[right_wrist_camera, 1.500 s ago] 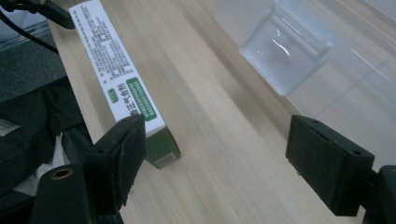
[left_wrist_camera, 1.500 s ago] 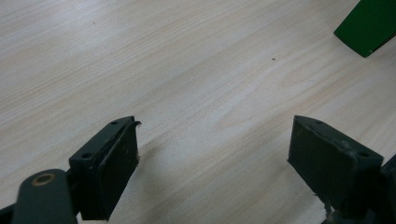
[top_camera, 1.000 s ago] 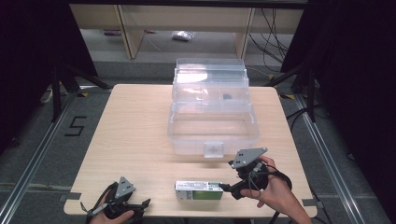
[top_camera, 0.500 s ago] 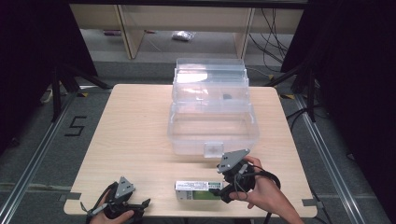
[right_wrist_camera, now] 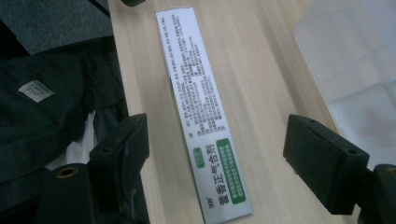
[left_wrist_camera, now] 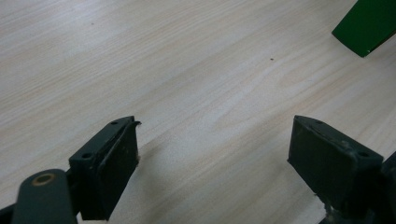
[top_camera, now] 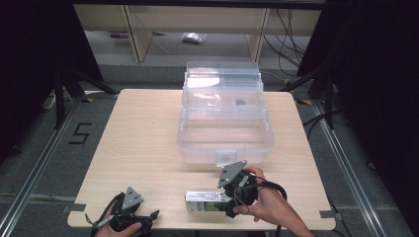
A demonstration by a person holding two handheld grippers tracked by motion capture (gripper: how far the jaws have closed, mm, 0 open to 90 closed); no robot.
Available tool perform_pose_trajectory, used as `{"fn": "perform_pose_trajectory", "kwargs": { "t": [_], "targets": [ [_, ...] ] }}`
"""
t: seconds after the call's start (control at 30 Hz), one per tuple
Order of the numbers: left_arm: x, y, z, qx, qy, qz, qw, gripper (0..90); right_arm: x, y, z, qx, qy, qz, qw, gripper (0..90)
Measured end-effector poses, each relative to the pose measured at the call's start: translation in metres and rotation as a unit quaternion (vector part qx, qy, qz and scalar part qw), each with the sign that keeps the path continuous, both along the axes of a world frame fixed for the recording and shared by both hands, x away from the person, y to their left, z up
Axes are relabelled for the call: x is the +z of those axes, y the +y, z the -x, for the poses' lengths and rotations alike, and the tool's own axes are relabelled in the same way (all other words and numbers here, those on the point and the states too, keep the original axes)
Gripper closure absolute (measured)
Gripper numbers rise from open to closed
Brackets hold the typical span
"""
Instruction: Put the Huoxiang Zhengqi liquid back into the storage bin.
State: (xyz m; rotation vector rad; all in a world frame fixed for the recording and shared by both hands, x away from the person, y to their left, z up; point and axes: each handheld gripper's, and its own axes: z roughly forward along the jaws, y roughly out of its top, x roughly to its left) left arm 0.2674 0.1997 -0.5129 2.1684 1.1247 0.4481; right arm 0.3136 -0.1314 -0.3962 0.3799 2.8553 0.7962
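Two grippers are working at the near edge of the table (top_camera: 143,128). Right gripper (top_camera: 228,200) is now sitting over the right end of the medicine box (top_camera: 205,201); a second ago it was held farther right and slightly farther from the table's near edge, clear of the box, and half a second ago it was already closing in. Its jaws are standing wide apart, gripping nothing. Seen through the right gripper view, the medicine box (right_wrist_camera: 205,116) is lying flat on the wood between the two spread jaws, touching neither, its green-printed end nearest the camera.

Left gripper (top_camera: 148,217) is resting at the front left corner, unchanged across all three high-view moments. Its jaws are also spread, with bare tabletop between them.

Medicine box itself is lying where it lay before, near the front edge, just in front of the clear plastic bin (top_camera: 225,133), whose lid is standing open.
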Motion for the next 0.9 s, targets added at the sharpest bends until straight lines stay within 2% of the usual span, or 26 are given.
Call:
{"fn": "perform_pose_trajectory", "kwargs": {
  "t": [0.07, 0.1, 0.2, 0.33, 0.37, 0.4, 0.43, 0.47, 0.5, 0.53, 0.6, 0.63, 0.7, 0.73, 0.77, 0.8, 0.9],
  "targets": [
    [0.000, 0.000, 0.000, -0.002, 0.002, 0.004, 1.0000, 15.4, 0.000, 0.001, 0.000, 0.004, 0.000, 0.001, 1.0000, 23.8],
    [0.000, 0.000, 0.000, 0.004, -0.003, 0.000, 1.0000, 15.4, 0.000, 0.003, 0.000, 0.007, 0.004, 0.004, 1.0000, 24.3],
    [0.001, 0.001, 0.000, -0.007, 0.005, 0.003, 1.0000, 15.4, -0.002, 0.010, -0.003, 0.016, 0.005, 0.014, 0.9998, 25.6],
    [0.001, 0.001, 0.000, -0.008, 0.005, 0.003, 1.0000, 15.4, -0.005, 0.016, -0.004, 0.020, 0.014, 0.024, 0.9994, 26.5],
    [0.000, 0.000, 0.000, 0.001, -0.002, 0.000, 1.0000, 15.4, -0.006, 0.018, -0.004, 0.024, 0.015, 0.028, 0.9992, 27.0],
    [0.001, 0.001, 0.000, -0.009, 0.005, 0.003, 0.9999, 15.4, -0.007, 0.021, -0.004, 0.027, 0.016, 0.035, 0.9989, 27.3],
    [0.001, 0.001, 0.000, -0.009, 0.005, 0.003, 0.9999, 15.4, -0.007, 0.021, -0.004, 0.027, 0.016, 0.035, 0.9989, 27.3],
    [0.000, 0.000, 0.000, 0.003, -0.002, 0.001, 1.0000, 15.4, -0.009, 0.023, -0.003, 0.026, 0.023, 0.041, 0.9986, 27.9],
    [0.000, 0.000, 0.000, 0.003, -0.002, 0.001, 1.0000, 15.4, -0.009, 0.024, -0.003, 0.027, 0.020, 0.045, 0.9984, 28.0],
    [0.001, 0.001, 0.000, -0.009, 0.006, 0.001, 0.9999, 15.4, -0.010, 0.025, -0.003, 0.026, 0.021, 0.049, 0.9982, 28.3],
    [0.001, 0.001, 0.000, -0.010, 0.004, 0.002, 0.9999, 15.4, -0.011, 0.027, -0.003, 0.028, 0.020, 0.054, 0.9979, 28.6],
    [0.000, 0.001, 0.000, -0.007, 0.004, 0.004, 1.0000, 15.4, -0.012, 0.028, -0.005, 0.041, 0.020, 0.057, 0.9974, 28.9],
    [0.000, 0.000, -0.001, -0.001, -0.004, 0.000, 1.0000, 15.4, -0.014, 0.029, -0.006, 0.042, 0.020, 0.061, 0.9971, 29.8],
    [0.001, 0.000, 0.000, -0.003, 0.002, 0.002, 1.0000, 15.4, -0.014, 0.030, -0.005, 0.032, 0.026, 0.063, 0.9972, 29.9],
    [0.001, 0.001, 0.000, -0.009, 0.004, 0.002, 0.9999, 15.4, -0.016, 0.031, -0.007, 0.042, 0.021, 0.066, 0.9967, 30.3],
    [0.001, 0.001, 0.000, -0.009, 0.003, 0.003, 0.9999, 15.4, -0.016, 0.032, -0.007, 0.032, 0.024, 0.068, 0.9969, 30.7],
    [0.001, 0.000, 0.000, -0.006, 0.003, 0.002, 1.0000, 15.4, -0.020, 0.033, -0.010, 0.039, 0.024, 0.072, 0.9964, 32.5]
  ]
}}
